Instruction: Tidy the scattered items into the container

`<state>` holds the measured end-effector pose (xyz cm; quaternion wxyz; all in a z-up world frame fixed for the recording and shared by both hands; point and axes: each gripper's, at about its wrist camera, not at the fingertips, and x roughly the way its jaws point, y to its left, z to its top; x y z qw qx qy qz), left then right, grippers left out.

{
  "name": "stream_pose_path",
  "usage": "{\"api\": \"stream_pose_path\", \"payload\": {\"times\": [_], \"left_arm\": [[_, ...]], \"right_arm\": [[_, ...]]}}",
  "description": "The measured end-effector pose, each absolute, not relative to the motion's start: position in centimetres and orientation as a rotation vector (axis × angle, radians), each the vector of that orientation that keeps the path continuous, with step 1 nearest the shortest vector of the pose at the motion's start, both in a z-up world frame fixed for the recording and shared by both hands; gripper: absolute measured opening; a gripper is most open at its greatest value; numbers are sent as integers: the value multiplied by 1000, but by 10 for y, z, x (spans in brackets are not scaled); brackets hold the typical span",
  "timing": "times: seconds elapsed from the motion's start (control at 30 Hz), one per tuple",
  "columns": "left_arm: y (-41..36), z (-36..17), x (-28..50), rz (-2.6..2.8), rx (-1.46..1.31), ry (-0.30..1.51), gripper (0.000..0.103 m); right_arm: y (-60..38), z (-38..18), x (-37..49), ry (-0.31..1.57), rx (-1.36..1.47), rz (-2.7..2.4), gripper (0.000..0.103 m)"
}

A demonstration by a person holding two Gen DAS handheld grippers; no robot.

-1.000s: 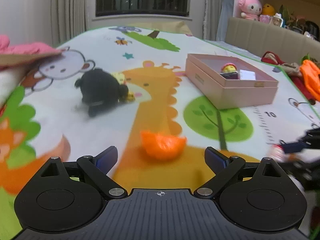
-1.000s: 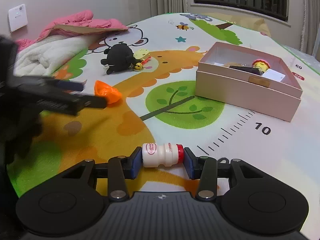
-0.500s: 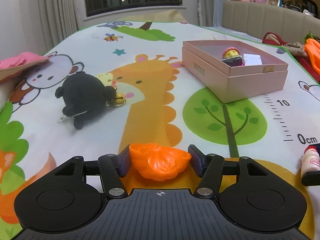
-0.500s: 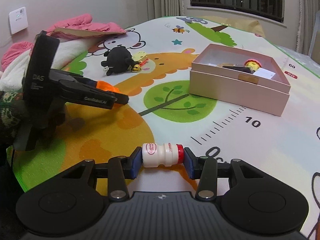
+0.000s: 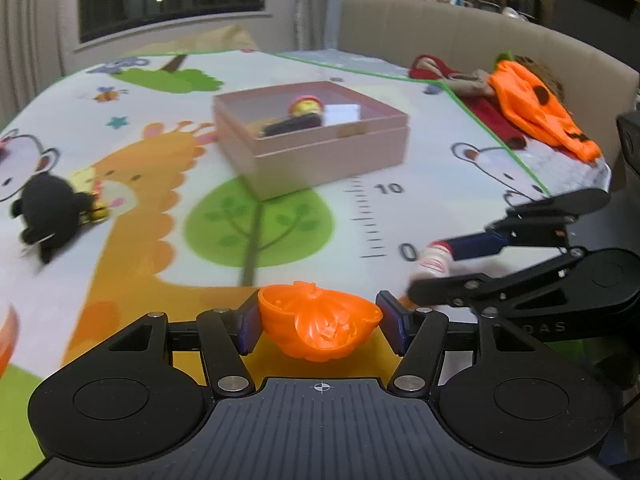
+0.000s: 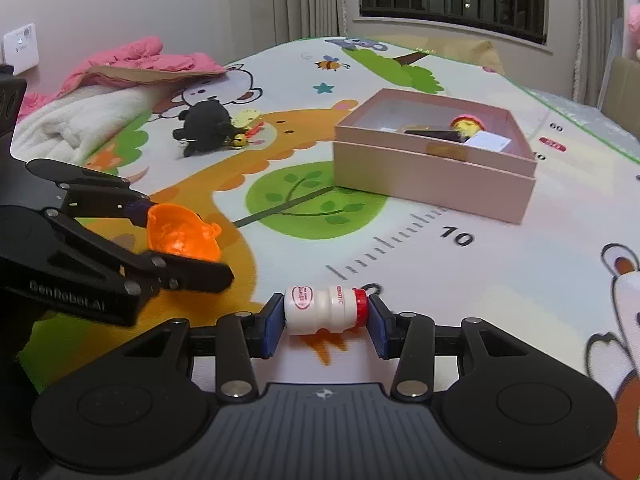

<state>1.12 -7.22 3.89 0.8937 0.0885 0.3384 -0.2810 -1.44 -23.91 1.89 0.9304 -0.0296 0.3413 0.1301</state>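
Landmark: pink box [image 5: 316,148], standing open on the play mat [image 5: 280,220].

Left gripper [image 5: 320,322]: clenched on an orange shell-shaped toy [image 5: 320,326], one pad at each end of its rim, hollow side up. Held on the near side of the box, well apart from it. The grip sits on a thin curved edge. Risk: the shell could pivot or squirt out if the pads slip along the curve, most likely during a tilt over the box wall.

Right gripper [image 6: 326,314]: grasping a small white drink bottle [image 6: 326,310] end to end, base on one pad and red cap on the other, bottle lying crosswise. Also on the near side of the box, apart from it. Risk: the round cap gives little contact, so the bottle may roll out of line.

The two grippers are close beside each other in both views. If both head for the box together, their linkages could clash.

Box already holds a small figure and a white card. A hard drop could bounce off these or the rim.

Black plush [image 6: 208,128] with a bell lies on the mat on the far-left side of the box, not yet collected.
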Motion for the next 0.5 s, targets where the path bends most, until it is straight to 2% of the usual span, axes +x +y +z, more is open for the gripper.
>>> {"api": "stream_pose_path", "payload": {"times": [0.23, 0.5], "left_arm": [[-93, 58, 52, -580, 171, 646, 64], [-126, 91, 132, -570, 158, 501, 64]], "right_arm": [[-269, 47, 12, 630, -96, 212, 43], [-319, 91, 115, 551, 49, 136, 43]]}}
